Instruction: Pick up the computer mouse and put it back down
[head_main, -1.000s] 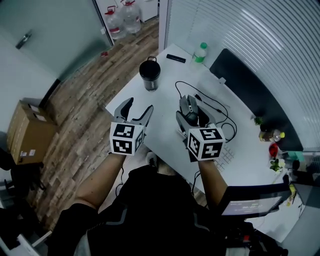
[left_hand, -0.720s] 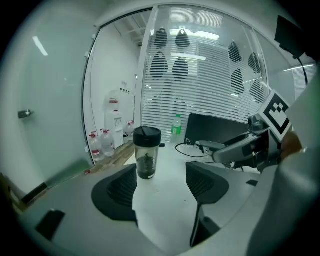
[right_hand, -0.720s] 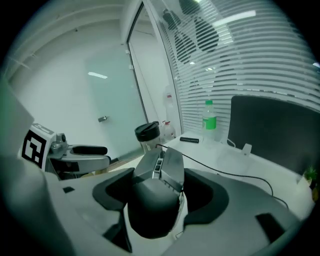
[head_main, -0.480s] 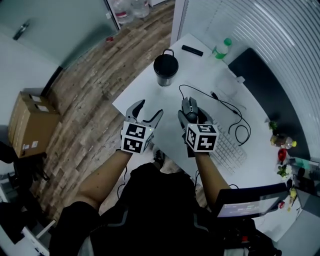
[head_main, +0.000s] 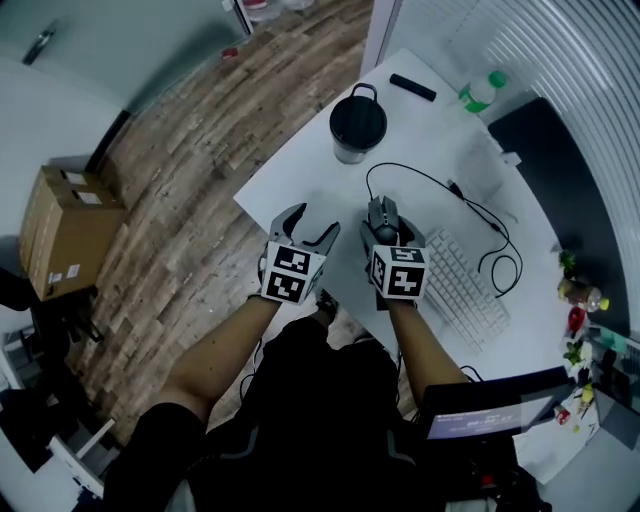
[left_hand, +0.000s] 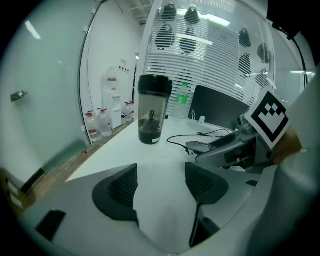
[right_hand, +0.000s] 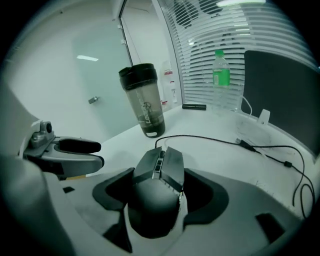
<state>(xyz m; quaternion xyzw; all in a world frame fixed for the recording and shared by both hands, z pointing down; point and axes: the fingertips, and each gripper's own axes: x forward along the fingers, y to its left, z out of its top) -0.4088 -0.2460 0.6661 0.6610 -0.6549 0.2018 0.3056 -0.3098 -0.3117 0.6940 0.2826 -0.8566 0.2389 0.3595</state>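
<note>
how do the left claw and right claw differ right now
The left claw has nothing between its jaws, just bare table; the right claw grips the black computer mouse. In the head view the left claw is near the table's edge, the right claw beside the keyboard. Both point forward and down.

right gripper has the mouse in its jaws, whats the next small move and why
Probably ease the right gripper down until the mouse sits flat on the table. The jaws clamp the mouse's sides and it seems to hang just above the white top, so opening now might drop it.
</note>
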